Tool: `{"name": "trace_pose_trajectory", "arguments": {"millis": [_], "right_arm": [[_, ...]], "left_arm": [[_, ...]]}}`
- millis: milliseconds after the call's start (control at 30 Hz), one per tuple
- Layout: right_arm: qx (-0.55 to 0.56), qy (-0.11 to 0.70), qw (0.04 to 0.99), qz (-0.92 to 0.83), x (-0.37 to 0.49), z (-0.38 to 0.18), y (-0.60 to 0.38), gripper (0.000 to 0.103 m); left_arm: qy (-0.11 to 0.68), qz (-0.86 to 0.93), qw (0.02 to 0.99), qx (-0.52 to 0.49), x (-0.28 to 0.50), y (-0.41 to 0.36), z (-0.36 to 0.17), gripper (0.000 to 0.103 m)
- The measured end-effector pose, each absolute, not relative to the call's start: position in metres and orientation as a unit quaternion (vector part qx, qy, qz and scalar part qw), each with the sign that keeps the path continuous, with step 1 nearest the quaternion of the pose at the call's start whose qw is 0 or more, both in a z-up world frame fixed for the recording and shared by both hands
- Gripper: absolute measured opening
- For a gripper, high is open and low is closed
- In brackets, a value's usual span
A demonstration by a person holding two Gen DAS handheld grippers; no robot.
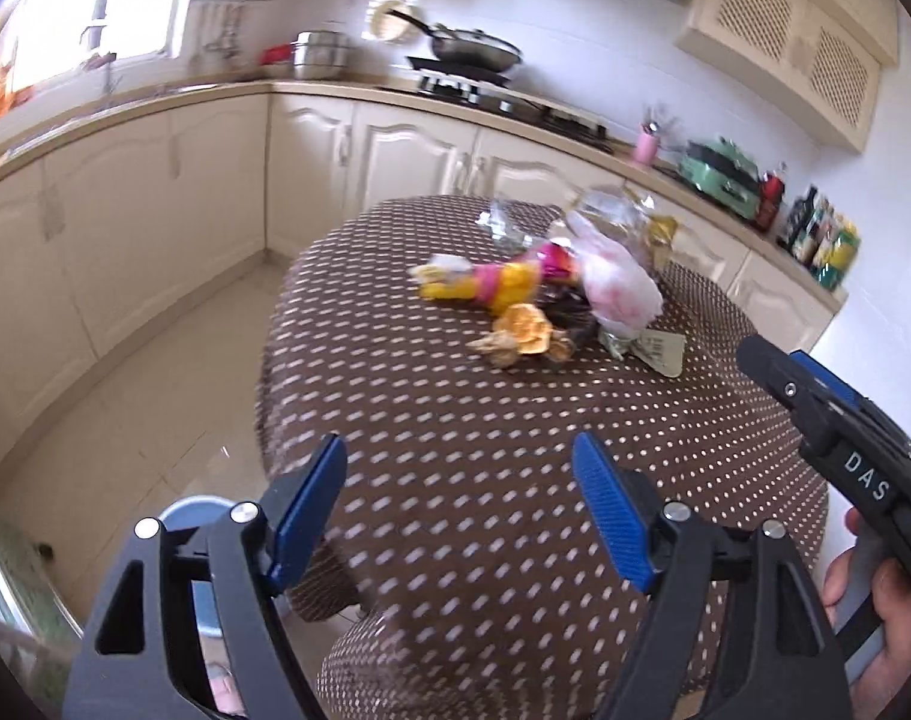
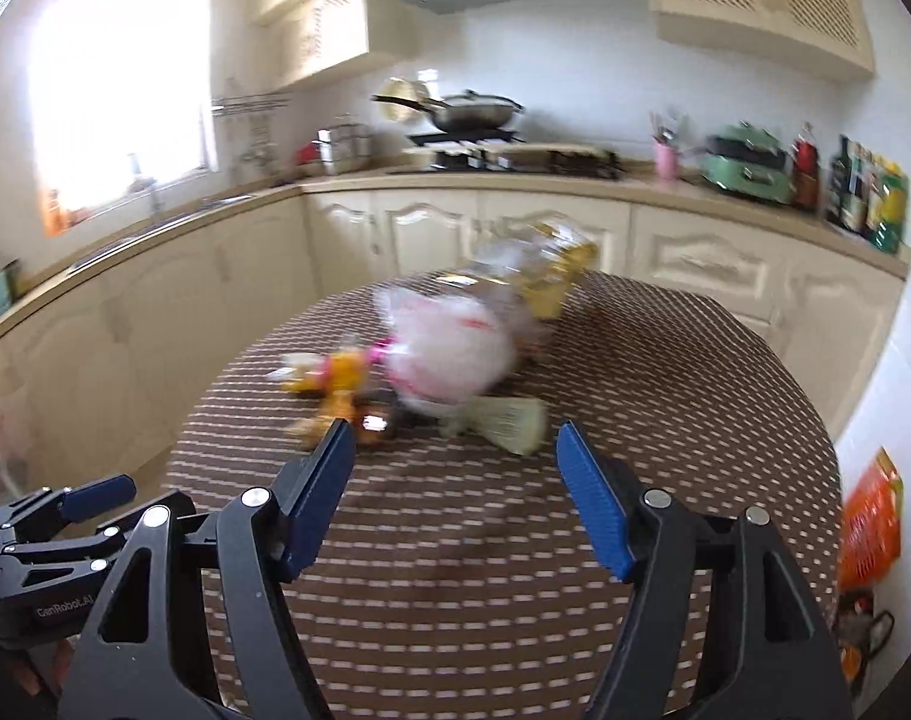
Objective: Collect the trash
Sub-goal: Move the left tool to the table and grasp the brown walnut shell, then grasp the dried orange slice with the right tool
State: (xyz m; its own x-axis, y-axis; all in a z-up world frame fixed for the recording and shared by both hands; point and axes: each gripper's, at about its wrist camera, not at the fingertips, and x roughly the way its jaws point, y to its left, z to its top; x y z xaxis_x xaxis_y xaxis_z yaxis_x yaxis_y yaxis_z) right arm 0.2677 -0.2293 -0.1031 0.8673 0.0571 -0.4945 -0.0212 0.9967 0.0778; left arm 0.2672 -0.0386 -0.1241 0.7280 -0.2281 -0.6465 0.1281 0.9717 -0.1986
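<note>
A heap of trash lies on a round table with a brown dotted cloth (image 1: 485, 450). It holds a white and pink plastic bag (image 1: 620, 282), yellow and pink wrappers (image 1: 491, 282), orange peel (image 1: 524, 330), a pale green wrapper (image 1: 656, 351) and clear plastic (image 1: 611, 210). My left gripper (image 1: 458, 516) is open and empty, low over the near left part of the table. My right gripper (image 2: 455, 498) is open and empty, a short way in front of the bag (image 2: 449, 354) and the green wrapper (image 2: 503, 426). Both views are blurred.
Cream kitchen cabinets and a counter (image 1: 335, 90) run behind the table, with a stove and wok (image 1: 473, 54) and bottles (image 1: 821, 240) at the right. A blue round object (image 1: 194, 510) sits on the floor at lower left. An orange bag (image 2: 869, 516) hangs right of the table.
</note>
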Motion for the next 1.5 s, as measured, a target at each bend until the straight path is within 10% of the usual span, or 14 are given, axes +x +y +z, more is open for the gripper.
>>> {"name": "trace_pose_trajectory", "arguments": {"millis": [433, 700, 967, 1500], "right_arm": [[0.05, 0.336, 0.94, 0.038, 0.322, -0.137, -0.252, 0.069], [0.039, 0.354, 0.933, 0.048, 0.341, -0.134, -0.248, 0.07], [0.021, 0.346, 0.935, 0.078, 0.34, -0.129, -0.219, 0.07], [-0.083, 0.414, 0.897, 0.131, 0.395, -0.153, -0.126, 0.032]], "left_arm": [[0.399, -0.098, 0.91, -0.045, 0.355, -0.065, -0.147, 0.075], [0.404, -0.106, 0.908, -0.02, 0.381, -0.08, -0.157, 0.031], [0.378, -0.115, 0.916, -0.071, 0.358, -0.049, -0.152, 0.028], [0.357, -0.077, 0.925, -0.109, 0.325, 0.029, -0.142, 0.028]]}}
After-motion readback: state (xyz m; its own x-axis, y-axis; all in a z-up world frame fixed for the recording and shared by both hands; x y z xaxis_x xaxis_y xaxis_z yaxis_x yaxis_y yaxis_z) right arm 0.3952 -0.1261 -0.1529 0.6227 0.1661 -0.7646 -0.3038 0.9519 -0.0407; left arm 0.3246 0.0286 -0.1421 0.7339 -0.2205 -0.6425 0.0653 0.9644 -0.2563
